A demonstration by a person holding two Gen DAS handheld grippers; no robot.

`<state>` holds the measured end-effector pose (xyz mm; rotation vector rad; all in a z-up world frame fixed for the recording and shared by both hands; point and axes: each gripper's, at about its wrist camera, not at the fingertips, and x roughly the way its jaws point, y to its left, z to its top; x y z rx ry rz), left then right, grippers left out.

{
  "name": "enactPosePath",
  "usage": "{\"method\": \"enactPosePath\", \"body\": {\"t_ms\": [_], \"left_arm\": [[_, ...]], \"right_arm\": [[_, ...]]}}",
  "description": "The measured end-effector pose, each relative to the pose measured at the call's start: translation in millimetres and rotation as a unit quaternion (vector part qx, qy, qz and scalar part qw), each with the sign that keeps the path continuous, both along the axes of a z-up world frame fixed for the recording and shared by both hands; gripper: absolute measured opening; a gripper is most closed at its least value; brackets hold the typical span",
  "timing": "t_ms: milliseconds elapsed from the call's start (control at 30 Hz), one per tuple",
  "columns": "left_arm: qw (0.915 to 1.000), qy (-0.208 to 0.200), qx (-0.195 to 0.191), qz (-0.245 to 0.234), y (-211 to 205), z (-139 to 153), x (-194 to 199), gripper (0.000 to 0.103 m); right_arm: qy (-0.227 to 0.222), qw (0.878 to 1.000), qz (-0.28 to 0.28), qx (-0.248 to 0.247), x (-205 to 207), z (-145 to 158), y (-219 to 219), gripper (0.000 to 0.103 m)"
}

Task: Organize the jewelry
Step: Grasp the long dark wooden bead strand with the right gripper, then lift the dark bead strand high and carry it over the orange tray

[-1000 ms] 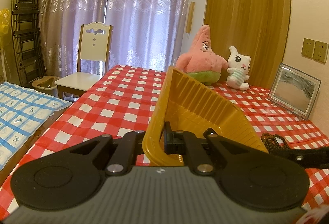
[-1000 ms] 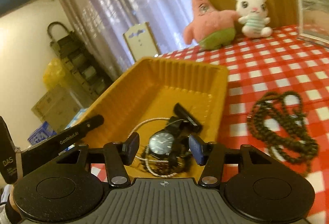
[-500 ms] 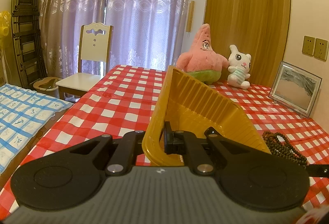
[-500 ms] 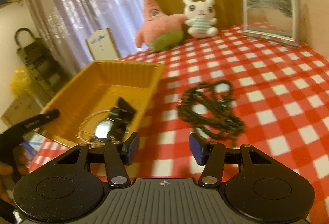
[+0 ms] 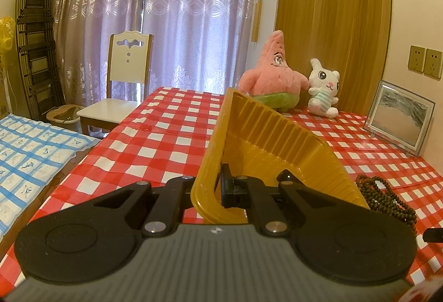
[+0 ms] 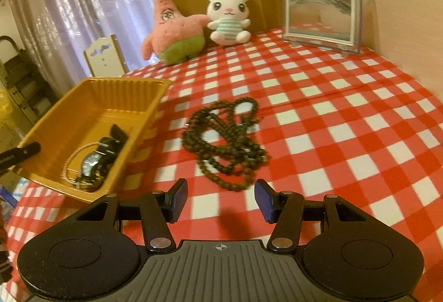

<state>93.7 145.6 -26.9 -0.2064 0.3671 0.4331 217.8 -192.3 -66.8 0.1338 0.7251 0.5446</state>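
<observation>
A yellow ribbed tray point(image 6: 83, 108) stands on the red checked tablecloth at the left. A black wristwatch point(image 6: 92, 163) and a thin silver bracelet point(image 6: 69, 163) lie in its near corner. My left gripper point(image 5: 218, 185) is shut on the tray's point(image 5: 263, 136) near wall, and one of its fingers point(image 6: 19, 154) shows at the tray's left rim. A dark bead necklace point(image 6: 224, 136) lies heaped on the cloth right of the tray, also seen as beads point(image 5: 387, 196) in the left wrist view. My right gripper point(image 6: 220, 201) is open and empty, just short of the beads.
A pink star plush point(image 6: 177, 33), a white bunny plush point(image 6: 228, 19) and a glass picture frame point(image 6: 321, 8) stand along the table's far side by the wall. A white chair point(image 5: 127, 80) and a blue checked mat point(image 5: 27, 149) lie beyond the table's left edge.
My right gripper has swung right from above the watch in the tray to face the bead necklace, its jaws unchanged. The left gripper and tray have stayed put.
</observation>
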Motion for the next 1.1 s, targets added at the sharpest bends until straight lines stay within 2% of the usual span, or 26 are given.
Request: {"method": "enactPosePath", "body": {"t_ms": [233, 567, 833, 900, 967, 1100], "left_arm": [[1.0, 0.0, 0.001, 0.0, 0, 0, 0, 0.007], [1.0, 0.001, 0.0, 0.0, 0, 1, 0, 0.007], [1.0, 0.0, 0.0, 0.0, 0, 0, -1, 0.007], [1.0, 0.0, 0.0, 0.0, 1, 0, -2, 0.007], [1.0, 0.001, 0.001, 0.0, 0, 1, -1, 0.007], [1.0, 0.001, 0.001, 0.0, 0, 1, -1, 0.007]], "right_arm": [[-0.007, 1.0, -0.023, -0.018, 11, -3, -11, 0.054], [-0.017, 1.0, -0.006, -0.015, 32, -1, 3, 0.054], [-0.027, 0.999, 0.006, -0.033, 55, -2, 21, 0.053], [-0.026, 0.999, 0.009, -0.037, 60, -4, 25, 0.051], [-0.026, 0.999, 0.013, -0.043, 65, -5, 29, 0.042], [-0.018, 0.998, 0.019, -0.053, 77, -9, 37, 0.038]]}}
